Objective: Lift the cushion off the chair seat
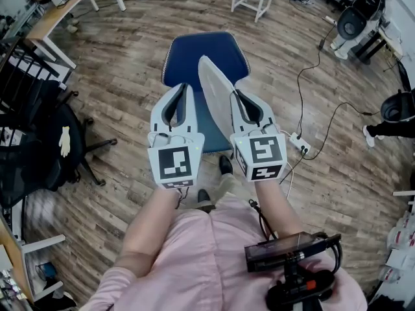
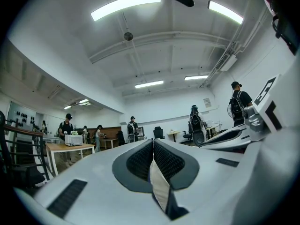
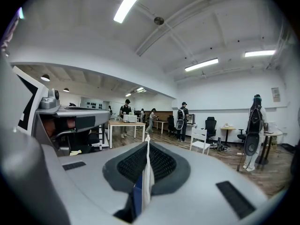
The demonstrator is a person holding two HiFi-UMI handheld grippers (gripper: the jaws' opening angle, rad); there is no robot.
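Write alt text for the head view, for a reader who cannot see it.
Seen from above, the left gripper and right gripper each pinch a pale cushion, held tilted on edge above a blue chair seat on a wood floor.

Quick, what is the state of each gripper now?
Left gripper: shut on the cushion edge.
Right gripper: shut on the cushion too.

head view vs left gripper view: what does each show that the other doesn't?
Head view only: the blue chair seat on the wood floor, and the whole cushion tilted on edge over the seat. Left gripper view only: the left hand-held gripper seen close up with its jaws closed on the cushion's edge, plus ceiling lights and a wooden table. Both: the cushion, the left hand-held gripper and the right hand-held gripper.
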